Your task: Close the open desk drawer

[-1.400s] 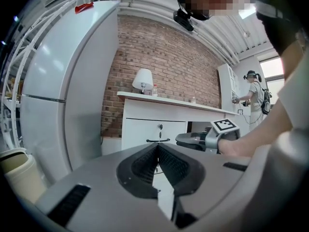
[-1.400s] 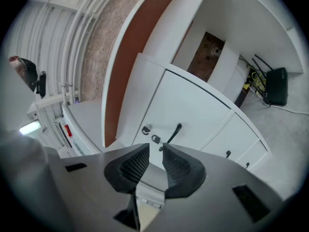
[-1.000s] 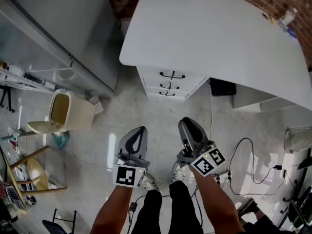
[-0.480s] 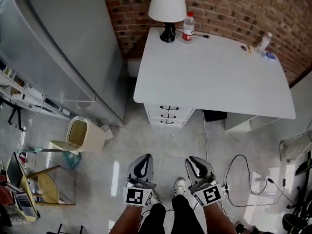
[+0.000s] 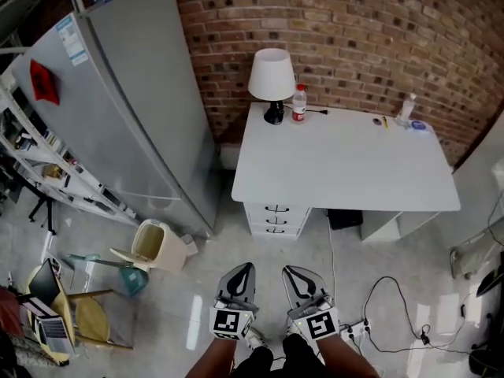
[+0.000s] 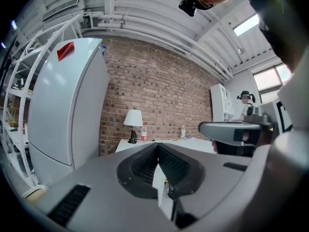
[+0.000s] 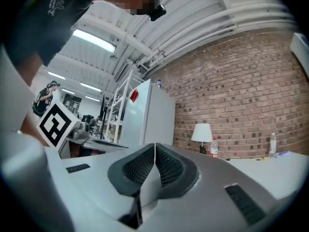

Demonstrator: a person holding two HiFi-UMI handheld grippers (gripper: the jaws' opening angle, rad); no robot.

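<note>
Both grippers have drawn back from the desk since the earlier frames, and the brick wall behind it now shows. One drawer stack point(image 5: 277, 219) sits under the desk's left end, below the tabletop point(image 5: 354, 172). Its three drawers lie flush, each with a dark handle. Only open floor lies between the desk and the left gripper point(image 5: 246, 268) and right gripper point(image 5: 290, 272), both well in front of it. The left gripper is clenched on nothing. The right gripper's jaws have just been closing and now meet, nothing between them. At the desk's back edge stand one lamp point(image 5: 272, 81) and two bottles, a red-labelled bottle point(image 5: 299, 103) just beside the lamp and a clear bottle point(image 5: 406, 109) far right. Left of the desk are one fridge point(image 5: 126, 109) and one bin point(image 5: 153, 246). Cables point(image 5: 386, 305) trail on the floor to the desk's right.
</note>
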